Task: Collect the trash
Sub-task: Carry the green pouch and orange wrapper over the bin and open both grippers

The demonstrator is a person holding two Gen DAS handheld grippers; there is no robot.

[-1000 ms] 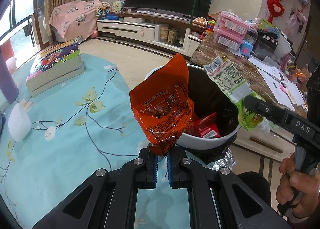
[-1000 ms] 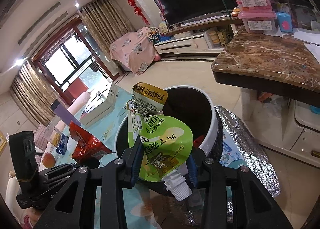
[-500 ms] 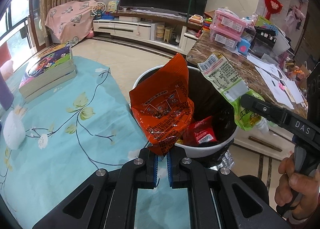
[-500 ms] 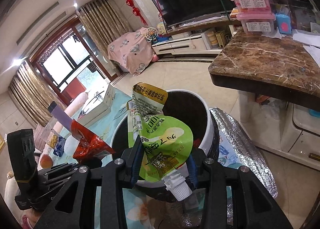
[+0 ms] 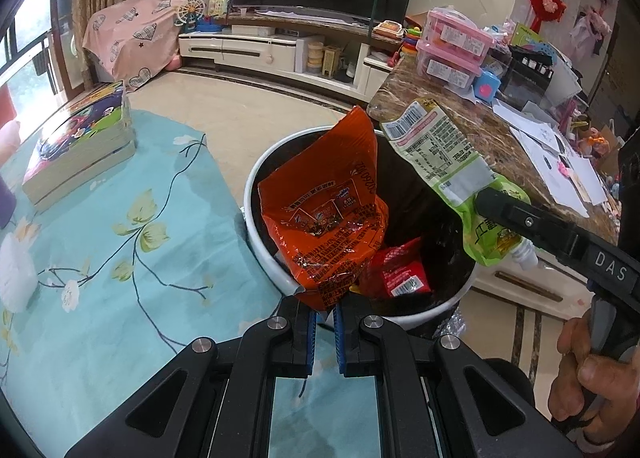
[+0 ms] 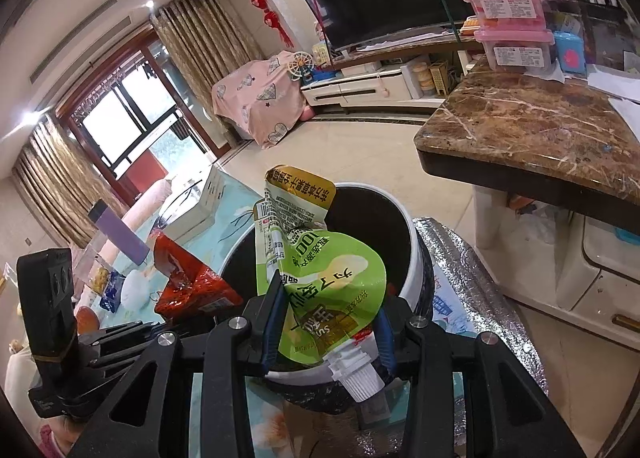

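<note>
Shifted since the earlier frame: white bin (image 5: 260, 194) drew toward frame centre. Left tool (image 5: 325, 328) pinched orange snack bag (image 5: 320, 218) over it; right tool (image 6: 330, 328) clamped green spouted pouch (image 6: 332, 290), centre frame, above the rim.

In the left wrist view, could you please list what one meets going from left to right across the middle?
Stack of books → orange snack bag → red wrapper → green spouted pouch → person's hand.
</note>
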